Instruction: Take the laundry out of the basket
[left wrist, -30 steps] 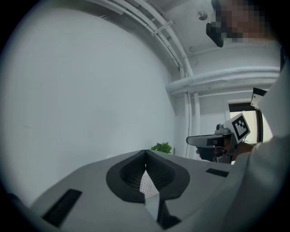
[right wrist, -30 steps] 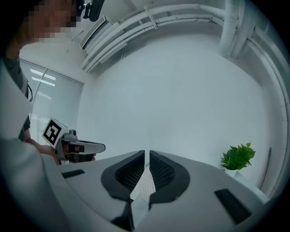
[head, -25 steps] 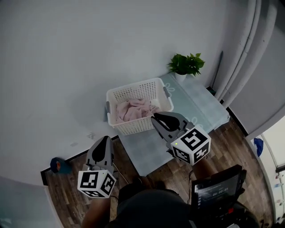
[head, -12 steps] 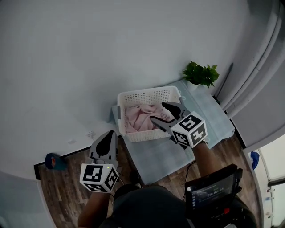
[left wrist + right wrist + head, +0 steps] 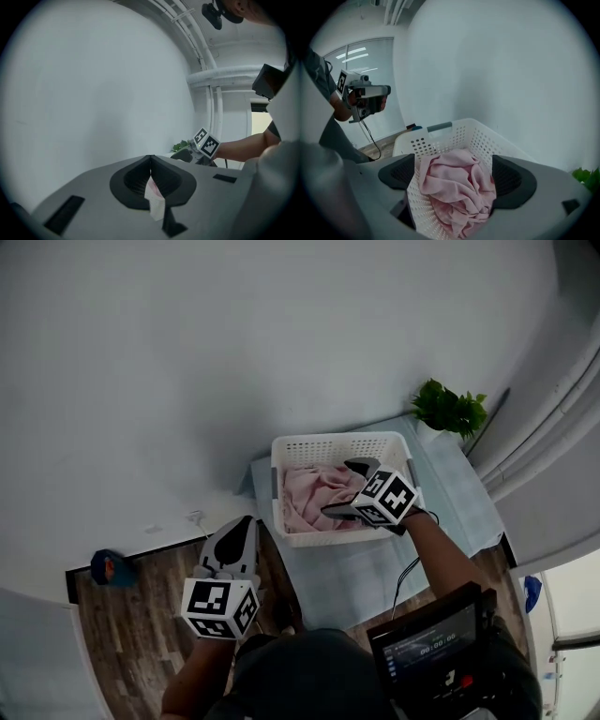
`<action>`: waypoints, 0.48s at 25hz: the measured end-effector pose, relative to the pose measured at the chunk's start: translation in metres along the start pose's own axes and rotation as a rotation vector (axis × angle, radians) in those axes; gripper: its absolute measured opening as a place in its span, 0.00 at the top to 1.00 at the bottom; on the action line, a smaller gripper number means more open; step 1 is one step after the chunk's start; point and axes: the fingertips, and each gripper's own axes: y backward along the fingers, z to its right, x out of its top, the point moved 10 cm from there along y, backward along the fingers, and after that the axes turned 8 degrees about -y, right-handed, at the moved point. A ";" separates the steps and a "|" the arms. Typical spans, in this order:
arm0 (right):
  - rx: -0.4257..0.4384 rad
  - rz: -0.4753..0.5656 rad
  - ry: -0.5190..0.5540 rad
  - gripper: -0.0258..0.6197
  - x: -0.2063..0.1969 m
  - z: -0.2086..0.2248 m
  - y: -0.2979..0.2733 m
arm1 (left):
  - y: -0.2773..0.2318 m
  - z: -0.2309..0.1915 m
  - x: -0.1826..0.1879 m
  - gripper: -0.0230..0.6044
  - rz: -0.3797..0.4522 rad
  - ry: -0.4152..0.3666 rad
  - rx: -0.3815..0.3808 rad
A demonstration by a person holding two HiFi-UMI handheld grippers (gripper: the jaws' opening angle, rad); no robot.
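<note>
Left claw (image 5: 151,161): closed, pads together, no laundry in it. A small pale scrap (image 5: 155,206) pokes out of the seam, and we can't tell what it is. In the head view this claw sits lower left over the wood floor (image 5: 141,615), well apart from the basket (image 5: 337,440). We judge it's not the arm for this grab.

Right claw (image 5: 454,174): wide open. Its jaws have just been opening and the pads press on nothing. It's the nearer one by far, hanging at the basket's near right rim in the head view.

Key relation: the pink laundry (image 5: 457,187) lies ahead of and below the right claw, centred in the gap between the two pads in the right gripper view. The basket's near wall also crosses that gap at lower left. We judge the claw has to go over that wall and down, not straight ahead.

The heap is a crumpled lump with no clear long axis. The basket itself runs left to right in the head view.

Hard to read:
- Whether it's one piece or several.
- The heap's underside, which sits behind the perforated wall.
- How far the pads stand above the cloth.
- The heap's right part in the head view, covered by the claw's marker cube (image 5: 386,496).

Beyond the basket there's only a plant (image 5: 452,409) at upper right and the bare wall (image 5: 234,334).
</note>
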 end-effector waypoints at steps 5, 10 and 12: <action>0.082 -0.231 0.078 0.15 -0.022 0.016 -0.048 | -0.010 -0.015 -0.008 0.95 -0.026 0.012 0.005; 0.127 -0.402 0.163 0.11 -0.042 0.022 -0.087 | -0.017 -0.027 -0.016 0.95 -0.052 0.013 0.004; 0.129 -0.462 0.197 0.07 -0.049 0.022 -0.100 | -0.020 -0.032 -0.019 0.95 -0.064 0.016 0.009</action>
